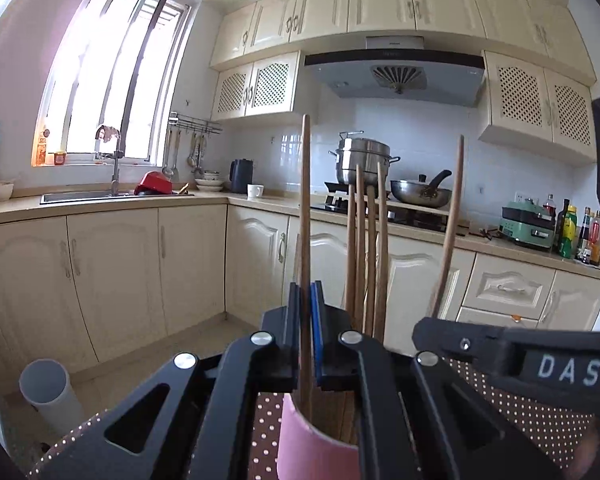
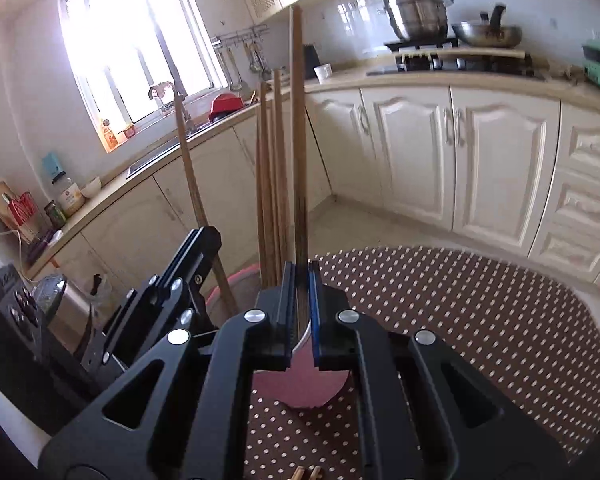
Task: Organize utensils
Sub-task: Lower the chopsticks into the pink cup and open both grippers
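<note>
On the dotted table, a pink cup stands upright with several wooden chopsticks already in it, their tips pointing up and bunched toward one side. The left gripper has its fingers clamped on a single chopstick, held upright with its lower end down inside the cup's mouth. The right gripper is likewise closed tight on another chopstick, also upright, and its lower end sits at the cup's rim or just inside; the fingers hide the exact spot. From the right wrist view the left gripper shows just to the left of the cup, close beside the right one, and the stick it holds leans slightly. From the left wrist view the right gripper's black body comes in from the right, near the cup, with its stick rising at a tilt. A white tube-shaped cup stands well apart at the table's left edge. Two more chopstick ends lie on the table at the bottom of the right wrist view. Behind are cream cabinets, a sink under a bright window, and pots on the stove.
</note>
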